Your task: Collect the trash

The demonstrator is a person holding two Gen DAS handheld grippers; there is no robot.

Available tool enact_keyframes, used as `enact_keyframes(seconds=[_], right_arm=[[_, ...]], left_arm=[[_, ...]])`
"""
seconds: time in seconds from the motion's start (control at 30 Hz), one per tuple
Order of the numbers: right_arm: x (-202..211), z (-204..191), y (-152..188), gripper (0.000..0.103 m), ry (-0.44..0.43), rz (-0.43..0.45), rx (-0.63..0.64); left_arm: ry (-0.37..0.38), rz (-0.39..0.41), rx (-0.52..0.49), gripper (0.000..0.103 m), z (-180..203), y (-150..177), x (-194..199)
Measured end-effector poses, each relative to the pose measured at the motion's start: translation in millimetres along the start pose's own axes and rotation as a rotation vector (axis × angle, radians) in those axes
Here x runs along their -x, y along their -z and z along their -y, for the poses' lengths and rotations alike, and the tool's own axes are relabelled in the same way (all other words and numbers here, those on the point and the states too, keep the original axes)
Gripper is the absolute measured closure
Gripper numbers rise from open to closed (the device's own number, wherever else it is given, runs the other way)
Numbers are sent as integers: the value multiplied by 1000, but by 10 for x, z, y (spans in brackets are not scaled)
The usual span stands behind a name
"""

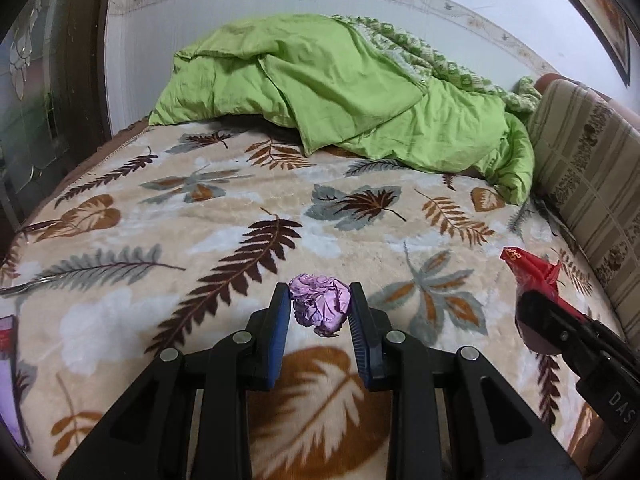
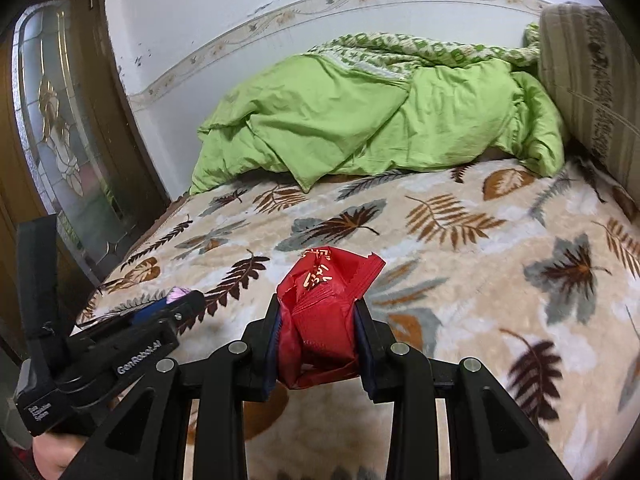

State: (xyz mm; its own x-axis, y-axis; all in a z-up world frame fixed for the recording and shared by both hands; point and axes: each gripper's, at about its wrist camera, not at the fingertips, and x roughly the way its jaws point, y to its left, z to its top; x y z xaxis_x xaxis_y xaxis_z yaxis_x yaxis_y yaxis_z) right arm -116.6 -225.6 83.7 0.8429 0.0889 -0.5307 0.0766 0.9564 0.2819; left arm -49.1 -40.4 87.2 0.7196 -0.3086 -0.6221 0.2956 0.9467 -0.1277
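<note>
Both pieces of trash are picked up off the leaf-print blanket (image 1: 160,240): the left tongs (image 1: 320,304) grip a crumpled purple wrapper (image 1: 320,304), the right tongs (image 2: 318,320) clamp a red snack wrapper (image 2: 320,312). Both hang just above the blanket. No bin shows; dropping them off remains.

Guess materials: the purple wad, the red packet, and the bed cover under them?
Purple wad: likely thin foil or metallised film; sharp crumples, pale sheen.
Red packet: glossy plastic film, probably a snack wrapper; printed lettering, serrated end seal, creases with highlights.
Bed cover: plush fleece-like textile, matte; fuzzy pile and soft-edged leaf print.
</note>
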Motion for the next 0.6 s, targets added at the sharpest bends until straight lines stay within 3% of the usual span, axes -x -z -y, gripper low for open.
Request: enact_keyframes(seconds=[0.37,0.6], right_arm=[[428,-113,291,69,5,9,28],[539,-102,419,69,-1,-12,15]], left_arm=[[24,-12,-56,75,-28,390,627],[34,-41,-49,75,-18,627,680]])
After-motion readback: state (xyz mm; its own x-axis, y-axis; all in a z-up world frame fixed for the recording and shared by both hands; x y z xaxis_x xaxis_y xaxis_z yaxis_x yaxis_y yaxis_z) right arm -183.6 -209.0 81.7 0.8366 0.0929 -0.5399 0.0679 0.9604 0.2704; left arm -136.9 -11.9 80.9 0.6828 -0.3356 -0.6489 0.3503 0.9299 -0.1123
